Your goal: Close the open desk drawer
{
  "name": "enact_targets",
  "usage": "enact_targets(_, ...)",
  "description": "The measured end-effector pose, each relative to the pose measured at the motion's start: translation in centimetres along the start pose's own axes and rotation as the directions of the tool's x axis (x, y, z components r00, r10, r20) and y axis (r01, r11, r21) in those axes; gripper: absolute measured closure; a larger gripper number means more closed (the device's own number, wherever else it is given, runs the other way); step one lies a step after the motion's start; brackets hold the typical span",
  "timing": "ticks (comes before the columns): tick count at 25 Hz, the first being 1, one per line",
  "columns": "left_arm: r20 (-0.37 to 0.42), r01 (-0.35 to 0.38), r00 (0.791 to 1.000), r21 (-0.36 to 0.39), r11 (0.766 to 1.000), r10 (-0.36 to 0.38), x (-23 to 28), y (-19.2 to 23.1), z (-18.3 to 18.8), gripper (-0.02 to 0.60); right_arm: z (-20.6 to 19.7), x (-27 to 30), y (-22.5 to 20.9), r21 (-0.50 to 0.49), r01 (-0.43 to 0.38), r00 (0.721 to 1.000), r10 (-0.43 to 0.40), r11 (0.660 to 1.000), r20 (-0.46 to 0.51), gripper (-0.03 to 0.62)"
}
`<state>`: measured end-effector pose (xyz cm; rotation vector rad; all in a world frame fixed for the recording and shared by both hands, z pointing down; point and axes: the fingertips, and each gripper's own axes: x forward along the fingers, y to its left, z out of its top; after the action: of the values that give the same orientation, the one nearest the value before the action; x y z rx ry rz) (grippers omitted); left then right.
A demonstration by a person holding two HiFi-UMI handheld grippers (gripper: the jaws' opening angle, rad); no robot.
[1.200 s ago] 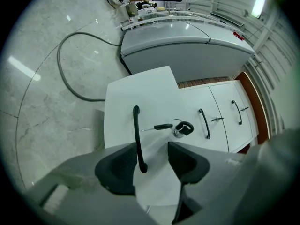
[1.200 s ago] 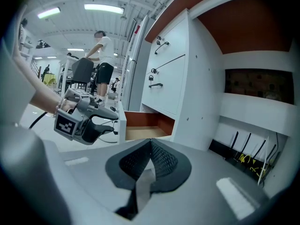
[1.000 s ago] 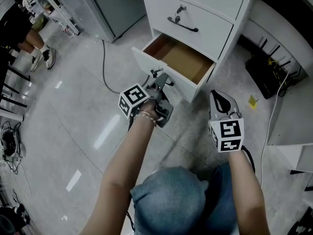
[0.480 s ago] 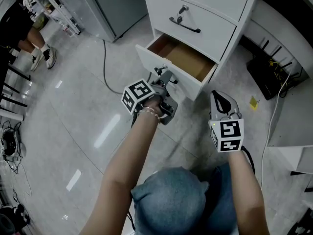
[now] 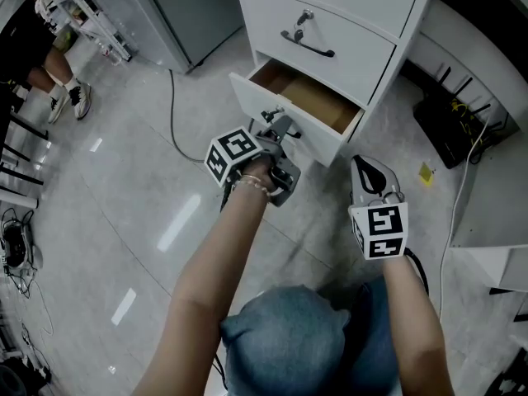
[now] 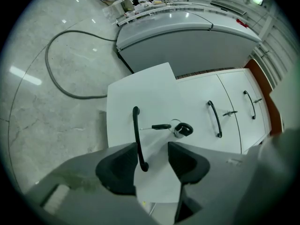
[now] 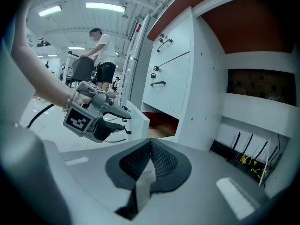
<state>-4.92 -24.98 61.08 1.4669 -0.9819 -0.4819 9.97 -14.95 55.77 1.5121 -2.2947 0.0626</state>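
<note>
The left gripper point(image 6: 150, 163) faced the drawer point(image 5: 246, 96) front, its dark, rounded jaws partly apart. The drawer's thin black bow handle point(image 6: 136, 135) ran between them, close to the left jaw; whether they touched could not be told. The right gripper point(image 7: 150, 146) hung right of the drawer, clear of it, ribbed jaws pressed together on nothing. The drawer stood part-way out, with a smooth white front and a brown wooden inside. A black-headed key point(image 6: 161, 126) stuck from the front beside the handle.
</note>
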Motion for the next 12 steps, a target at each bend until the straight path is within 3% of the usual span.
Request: enact_targets(12, -0.009, 0.014, 1.000, -0.002, 1.000, -0.014, 2.1, -0.5, 0.0, 0.383, -0.8, 0.6, 0.0, -0.001, -0.005, 1.000, 0.005, 1.000, -0.016, 0.595)
